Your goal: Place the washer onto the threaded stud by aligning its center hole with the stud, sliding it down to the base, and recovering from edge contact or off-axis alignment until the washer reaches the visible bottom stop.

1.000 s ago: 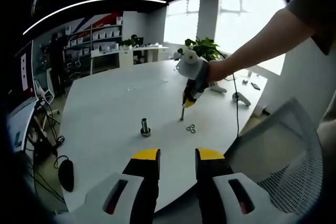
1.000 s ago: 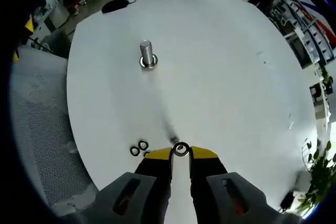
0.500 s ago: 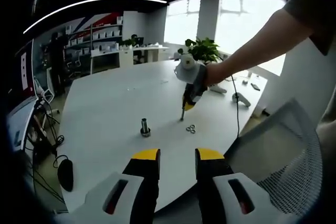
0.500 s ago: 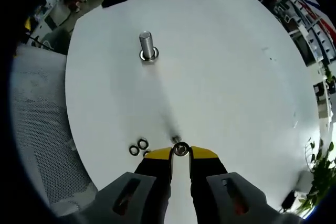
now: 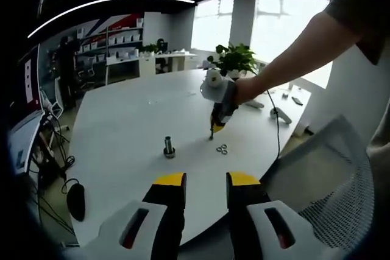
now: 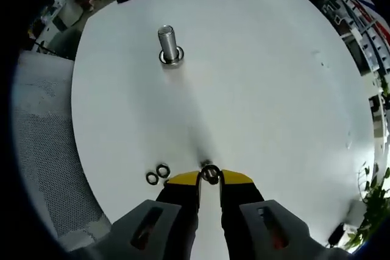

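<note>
In the right gripper view, the right claw [image 6: 209, 176] rises from six o'clock with its yellow-tipped jaws drawn close together, pinching a small metal washer [image 6: 210, 173] between the tips. The washer stands on edge just above the white surface [image 6: 268, 77], with its dark shadow directly below the tips. The threaded stud [image 6: 168, 43] stands upright toward eleven o'clock from the claw, well apart from the held washer, and a ring already sits around its base. Two spare washers [image 6: 157, 174] lie flat on the surface just beside the claw, at about nine o'clock from its tips, touching or nearly touching each other. A mesh chair back [image 6: 46, 144] shows past the surface's edge on the nine o'clock side. In the left gripper view, the left claw [image 5: 206, 180] hangs at six o'clock, its jaws parted and holding nothing, off the near edge of the surface [image 5: 122, 126]. There the right claw [image 5: 212, 132], held in a person's hand [image 5: 244, 88], points down at the surface; the stud [image 5: 168, 147] stands at its eight o'clock, the spare washers [image 5: 222, 148] near its five o'clock.
</note>
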Motion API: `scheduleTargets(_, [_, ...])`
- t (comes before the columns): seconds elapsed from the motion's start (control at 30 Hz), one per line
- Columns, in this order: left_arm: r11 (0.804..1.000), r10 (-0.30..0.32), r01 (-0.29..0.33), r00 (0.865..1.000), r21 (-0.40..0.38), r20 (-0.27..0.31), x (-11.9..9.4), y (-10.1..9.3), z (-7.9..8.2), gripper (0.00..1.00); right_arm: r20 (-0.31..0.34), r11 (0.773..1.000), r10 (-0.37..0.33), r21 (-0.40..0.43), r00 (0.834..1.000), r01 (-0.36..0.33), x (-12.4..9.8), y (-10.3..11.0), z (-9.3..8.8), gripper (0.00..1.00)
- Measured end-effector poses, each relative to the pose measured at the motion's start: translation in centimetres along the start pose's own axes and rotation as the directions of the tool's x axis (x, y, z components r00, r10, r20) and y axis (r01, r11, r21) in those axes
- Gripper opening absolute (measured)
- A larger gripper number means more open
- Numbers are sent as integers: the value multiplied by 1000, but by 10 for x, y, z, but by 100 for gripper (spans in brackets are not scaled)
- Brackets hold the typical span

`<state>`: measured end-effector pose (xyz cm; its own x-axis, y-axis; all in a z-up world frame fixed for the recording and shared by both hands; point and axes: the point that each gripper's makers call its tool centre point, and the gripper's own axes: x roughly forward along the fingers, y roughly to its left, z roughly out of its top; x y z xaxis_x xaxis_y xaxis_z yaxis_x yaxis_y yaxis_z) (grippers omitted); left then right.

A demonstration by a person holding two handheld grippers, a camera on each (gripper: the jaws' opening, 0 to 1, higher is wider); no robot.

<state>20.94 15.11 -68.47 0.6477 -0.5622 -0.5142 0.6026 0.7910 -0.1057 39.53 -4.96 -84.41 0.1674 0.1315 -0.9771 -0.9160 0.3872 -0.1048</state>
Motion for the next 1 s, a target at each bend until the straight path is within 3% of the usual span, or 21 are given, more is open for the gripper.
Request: scheduleTargets(1.0, [1000,8,-8,1000,-8,5,-1,2,0,24,-57,1000,24,2,998,-24,25,5,-9,14])
